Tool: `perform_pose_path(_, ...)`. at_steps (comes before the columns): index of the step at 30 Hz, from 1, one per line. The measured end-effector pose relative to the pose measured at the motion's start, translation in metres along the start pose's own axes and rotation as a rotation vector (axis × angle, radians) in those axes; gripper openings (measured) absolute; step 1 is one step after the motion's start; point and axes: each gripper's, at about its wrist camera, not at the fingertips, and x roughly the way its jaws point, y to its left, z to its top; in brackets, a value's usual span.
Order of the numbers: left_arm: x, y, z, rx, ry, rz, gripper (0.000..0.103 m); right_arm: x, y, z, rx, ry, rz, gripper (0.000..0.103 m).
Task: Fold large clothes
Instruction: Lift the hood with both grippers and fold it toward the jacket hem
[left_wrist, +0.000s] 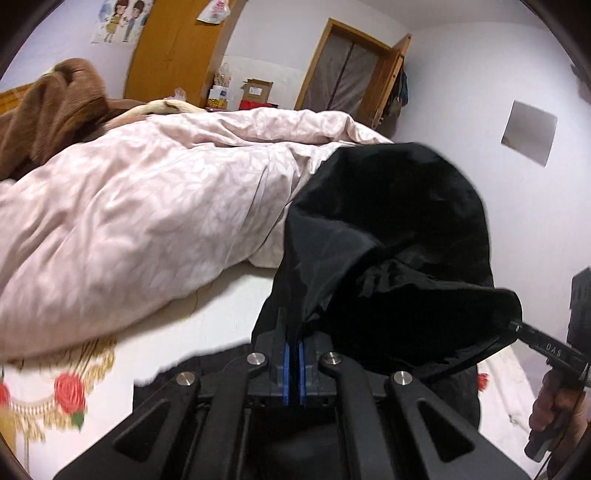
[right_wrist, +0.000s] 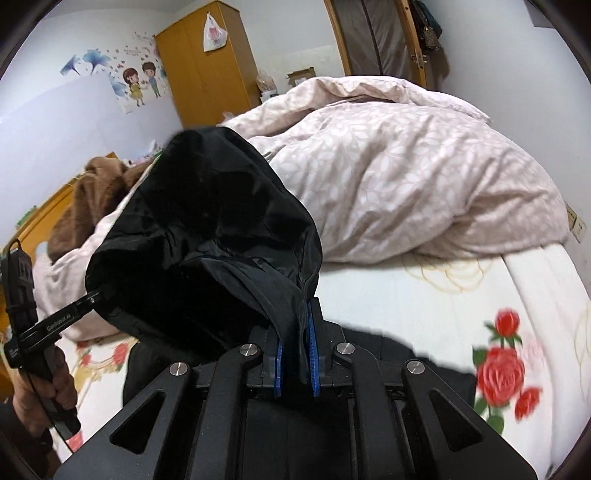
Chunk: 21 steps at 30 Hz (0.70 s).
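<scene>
A black hooded jacket (left_wrist: 391, 236) is held up above the bed, its hood open between the two grippers. My left gripper (left_wrist: 294, 350) is shut on one edge of the hood, blue pads pressed on the fabric. My right gripper (right_wrist: 295, 343) is shut on the other edge of the jacket (right_wrist: 207, 236). The right gripper also shows in the left wrist view (left_wrist: 517, 326), and the left gripper in the right wrist view (right_wrist: 98, 295). The rest of the jacket hangs below, mostly hidden by the gripper bodies.
A bunched pink duvet (left_wrist: 140, 214) fills the far half of the bed. A brown blanket (left_wrist: 51, 107) lies at the head end. The rose-print sheet (right_wrist: 443, 295) lies bare nearby. A wooden wardrobe (right_wrist: 207, 70) and door (left_wrist: 354, 70) stand behind.
</scene>
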Motion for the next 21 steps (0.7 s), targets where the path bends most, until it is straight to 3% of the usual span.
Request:
perform_pose_path(6, -0.047, 0.005, -0.062, -0.037, 0.035, -0.014, 0.003, -0.037, -0.004, -0.055, 0.054, 0.028, 0.013, 0.011)
perform_pose_path(16, -0.046, 0.019, -0.144, -0.050, 0.205, 0.053, 0.007, -0.032, -0.010, -0.147, 0.107, 0.194, -0.015, 0.011)
perform_pose_path(21, -0.057, 0.024, -0.166, -0.051, 0.265, 0.089, 0.012, -0.037, -0.011, -0.170, 0.124, 0.234, -0.043, 0.022)
